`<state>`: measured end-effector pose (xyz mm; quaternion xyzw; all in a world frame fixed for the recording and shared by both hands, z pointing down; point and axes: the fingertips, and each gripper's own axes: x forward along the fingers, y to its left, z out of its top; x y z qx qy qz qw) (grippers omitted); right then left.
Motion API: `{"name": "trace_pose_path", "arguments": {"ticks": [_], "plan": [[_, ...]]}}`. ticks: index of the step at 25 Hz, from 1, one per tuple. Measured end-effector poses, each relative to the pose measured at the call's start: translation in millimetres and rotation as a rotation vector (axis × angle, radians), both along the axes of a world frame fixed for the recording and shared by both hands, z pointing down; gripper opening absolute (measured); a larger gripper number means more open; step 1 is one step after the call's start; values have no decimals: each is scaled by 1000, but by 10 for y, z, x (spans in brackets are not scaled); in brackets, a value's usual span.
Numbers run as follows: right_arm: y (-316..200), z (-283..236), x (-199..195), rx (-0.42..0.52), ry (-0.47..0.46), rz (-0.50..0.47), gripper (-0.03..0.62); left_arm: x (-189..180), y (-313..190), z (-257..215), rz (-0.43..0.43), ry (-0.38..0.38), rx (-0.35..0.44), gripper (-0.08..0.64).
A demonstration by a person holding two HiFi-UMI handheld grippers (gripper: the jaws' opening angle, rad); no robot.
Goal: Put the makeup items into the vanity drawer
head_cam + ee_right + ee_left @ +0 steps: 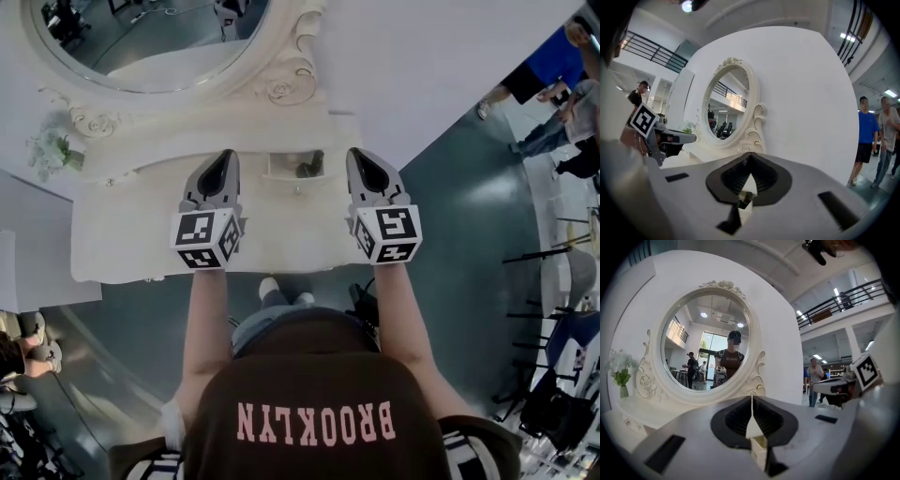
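Note:
In the head view my left gripper (pixel 226 157) and right gripper (pixel 362 153) hover side by side over the white vanity top (pixel 131 234). Both point toward the mirror. Between them a small drawer (pixel 281 169) in the vanity's raised back stands open, with a dark item (pixel 307 170) inside. The left gripper (pixel 751 397) is shut with nothing between its jaws in its own view. The right gripper (pixel 750 153) is likewise shut and empty. Neither gripper view shows the drawer or any makeup item.
An oval mirror (pixel 150 42) in a carved white frame rises behind the vanity. A small vase of white flowers (pixel 52 150) stands at the vanity's left end. Several people (pixel 553 84) stand on the grey floor to the right, near stands and gear (pixel 562 375).

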<state>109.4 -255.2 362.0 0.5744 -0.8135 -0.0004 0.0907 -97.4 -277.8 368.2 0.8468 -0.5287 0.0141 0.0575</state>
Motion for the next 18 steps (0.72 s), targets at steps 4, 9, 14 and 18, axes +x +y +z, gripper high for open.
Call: {"name": "trace_pose_path", "arguments": {"ticks": [4,9,14,18], "plan": [[67,-163,63,35,25,17,-2,-35,10,-187,-18,-6,35,9],[158,-346,204,55,18,47,-2,-3,77,-448,-19,-25,86,9],[226,-433,285,70,25,74,-2,25,179,-627,-13,-39,127,9],[275,-447,256,67,35,74,-3,48,253,-659,-3,-47,136,9]]}}
